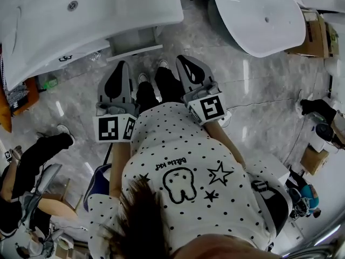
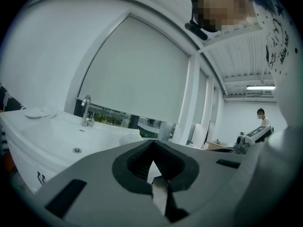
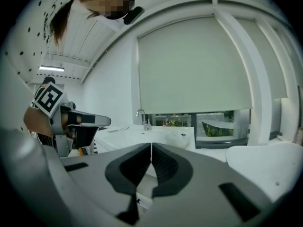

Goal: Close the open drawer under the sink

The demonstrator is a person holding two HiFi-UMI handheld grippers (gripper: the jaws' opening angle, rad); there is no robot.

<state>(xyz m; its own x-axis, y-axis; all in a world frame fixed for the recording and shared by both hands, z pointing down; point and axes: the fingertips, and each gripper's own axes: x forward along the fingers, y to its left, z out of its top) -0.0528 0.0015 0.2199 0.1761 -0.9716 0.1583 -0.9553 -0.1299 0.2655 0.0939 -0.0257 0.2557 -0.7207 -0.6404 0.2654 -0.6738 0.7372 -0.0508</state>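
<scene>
Seen from the head view, a white sink (image 1: 81, 15) stands at the upper left, and a pale drawer (image 1: 135, 42) sticks out from beneath its near edge. My left gripper (image 1: 123, 63) and right gripper (image 1: 179, 58) are side by side in front of my body, both pointing toward the drawer and stopping short of it. Both are shut with nothing between the jaws. The left gripper view has the shut left gripper (image 2: 152, 144) with the sink's basin (image 2: 57, 136) and faucet (image 2: 85, 110) beyond it. From the right gripper (image 3: 151, 145), the sink (image 3: 142, 132) lies ahead.
A large white tub (image 1: 259, 15) stands at the upper right, with cardboard boxes (image 1: 315, 34) past it. Another person's legs (image 1: 48, 150) and gear are at the left. My feet (image 1: 153, 74) stand on the marbled grey floor (image 1: 259, 101) between the grippers.
</scene>
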